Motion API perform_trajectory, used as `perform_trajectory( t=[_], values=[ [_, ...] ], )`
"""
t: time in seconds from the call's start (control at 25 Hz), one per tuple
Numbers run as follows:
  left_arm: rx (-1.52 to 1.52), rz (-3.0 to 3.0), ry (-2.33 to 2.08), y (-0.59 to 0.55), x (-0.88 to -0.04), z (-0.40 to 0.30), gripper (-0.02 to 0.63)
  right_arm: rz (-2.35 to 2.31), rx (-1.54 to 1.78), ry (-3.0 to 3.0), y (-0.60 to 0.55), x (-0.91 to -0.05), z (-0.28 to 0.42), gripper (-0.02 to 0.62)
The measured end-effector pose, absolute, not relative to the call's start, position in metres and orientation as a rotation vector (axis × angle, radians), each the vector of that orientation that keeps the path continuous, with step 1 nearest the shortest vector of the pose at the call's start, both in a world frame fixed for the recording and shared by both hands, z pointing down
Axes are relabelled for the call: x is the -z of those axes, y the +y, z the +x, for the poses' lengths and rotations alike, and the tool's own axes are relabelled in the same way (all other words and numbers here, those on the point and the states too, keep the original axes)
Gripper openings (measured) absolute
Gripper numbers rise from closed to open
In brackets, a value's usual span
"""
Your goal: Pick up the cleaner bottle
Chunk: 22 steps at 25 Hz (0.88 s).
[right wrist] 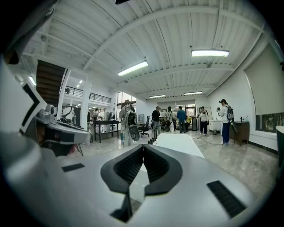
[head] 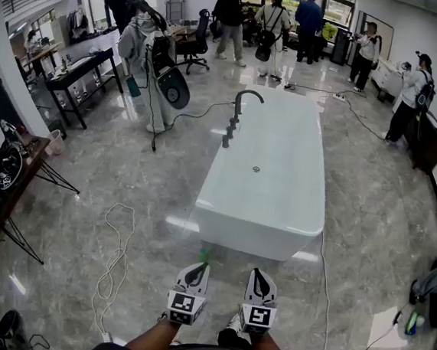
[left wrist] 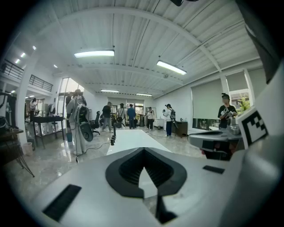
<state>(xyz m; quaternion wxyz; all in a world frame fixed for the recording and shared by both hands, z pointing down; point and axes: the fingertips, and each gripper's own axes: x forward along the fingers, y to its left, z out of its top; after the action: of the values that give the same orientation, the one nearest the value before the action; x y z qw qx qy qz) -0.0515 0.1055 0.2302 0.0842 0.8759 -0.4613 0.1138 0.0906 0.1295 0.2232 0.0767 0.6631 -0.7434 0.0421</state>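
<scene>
Head view | left tongs (head: 203, 266) pressed together | right tongs (head: 259, 273) pressed together | white bathtub (head: 251, 235) just ahead

— How do the two grippers sit?
— The left gripper (head: 201, 269) and the right gripper (head: 259, 276) are side by side, a little apart, both pointing forward and slightly down.
— And the jaws?
— Both pairs are closed tip to tip, with nothing between them. Bare forearms (head: 158, 343) reach in behind them.
</scene>
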Motion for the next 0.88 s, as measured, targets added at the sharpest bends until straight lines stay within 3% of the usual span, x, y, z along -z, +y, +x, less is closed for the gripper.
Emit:
perform_trajectory(
  t=[0.28,0.88],
  values=[
    [-0.351,2.574,-1.429,0.043,-0.249,-0.003,0.0,1.947,-0.118,-2.273,0.068,-0.236,0.139,0.017],
    [-0.399,2.548,-1.431,-0.062,-0.335,-0.013,0.0,1.927,-0.194,-2.196,-0.033,-0.311,0.143,0.017]
  ],
)
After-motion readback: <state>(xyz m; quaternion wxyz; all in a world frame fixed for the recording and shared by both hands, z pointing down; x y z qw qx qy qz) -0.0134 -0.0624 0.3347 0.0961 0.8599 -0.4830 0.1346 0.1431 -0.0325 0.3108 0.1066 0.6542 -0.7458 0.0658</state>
